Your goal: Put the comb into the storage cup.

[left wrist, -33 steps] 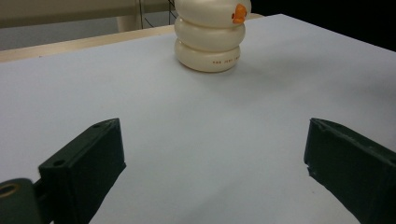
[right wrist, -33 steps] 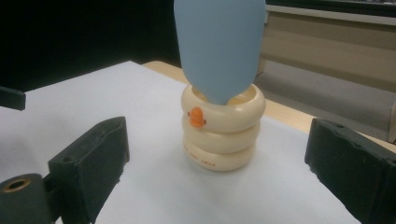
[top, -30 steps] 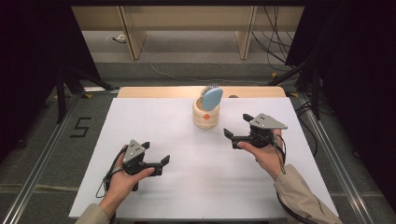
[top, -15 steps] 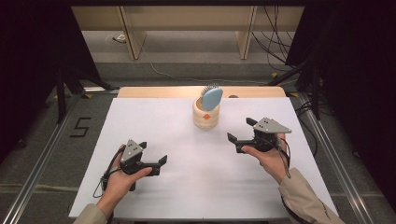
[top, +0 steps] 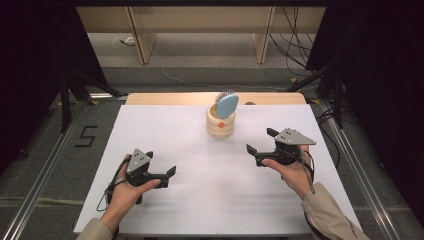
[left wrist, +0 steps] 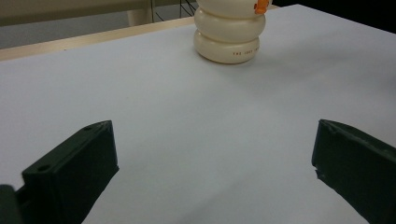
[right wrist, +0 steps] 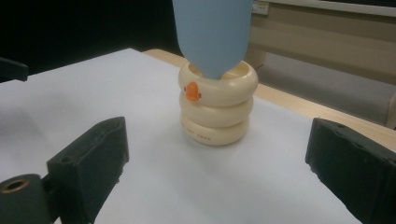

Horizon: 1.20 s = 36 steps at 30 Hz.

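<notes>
Blue brush (top: 226, 105) stands upright in a cream ringed holder (top: 220, 124) near the far edge of the white counter (top: 210, 200). Left tool (top: 161, 175) and right tool (top: 259, 141) sit well apart from it on either side, jaws spread wide, gripping nothing.

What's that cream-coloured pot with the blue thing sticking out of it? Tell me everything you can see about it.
The holder is a small cream pot shaped like three stacked rings, glossy like plastic or glazed ceramic. An orange duck-like mark sits on its top ring and small print runs along its bottom ring. It stands upright on the white table, toward the far middle. A pale blue brush with bristles on its back leans inside, its head poking out above the rim. Nothing else touches it; both grippers are apart from it.
</notes>
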Available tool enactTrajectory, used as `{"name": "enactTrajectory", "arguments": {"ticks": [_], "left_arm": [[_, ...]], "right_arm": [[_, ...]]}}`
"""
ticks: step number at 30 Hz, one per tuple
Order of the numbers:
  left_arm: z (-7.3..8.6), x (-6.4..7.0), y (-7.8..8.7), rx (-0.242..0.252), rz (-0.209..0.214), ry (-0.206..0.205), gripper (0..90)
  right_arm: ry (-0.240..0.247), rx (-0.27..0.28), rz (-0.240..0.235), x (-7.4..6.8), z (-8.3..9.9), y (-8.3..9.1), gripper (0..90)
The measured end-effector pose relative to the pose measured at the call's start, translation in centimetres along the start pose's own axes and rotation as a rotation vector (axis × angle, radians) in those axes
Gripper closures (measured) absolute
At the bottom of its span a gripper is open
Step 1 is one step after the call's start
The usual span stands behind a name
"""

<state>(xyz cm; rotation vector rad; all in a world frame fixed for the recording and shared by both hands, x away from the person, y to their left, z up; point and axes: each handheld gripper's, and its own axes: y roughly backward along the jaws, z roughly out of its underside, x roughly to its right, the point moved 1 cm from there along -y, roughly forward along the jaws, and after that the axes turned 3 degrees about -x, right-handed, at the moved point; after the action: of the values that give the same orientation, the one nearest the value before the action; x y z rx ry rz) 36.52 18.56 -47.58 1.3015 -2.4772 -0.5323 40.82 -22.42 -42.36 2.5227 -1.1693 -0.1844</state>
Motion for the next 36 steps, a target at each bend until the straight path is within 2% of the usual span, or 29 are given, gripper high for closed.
{"name": "enactTrajectory", "arguments": {"ticks": [36], "left_arm": [[0.3,-0.5,0.3,-0.002,-0.011,0.001,0.0]], "right_arm": [[-0.001,-0.033,0.009,0.8,2.2,2.3,6.7]]}}
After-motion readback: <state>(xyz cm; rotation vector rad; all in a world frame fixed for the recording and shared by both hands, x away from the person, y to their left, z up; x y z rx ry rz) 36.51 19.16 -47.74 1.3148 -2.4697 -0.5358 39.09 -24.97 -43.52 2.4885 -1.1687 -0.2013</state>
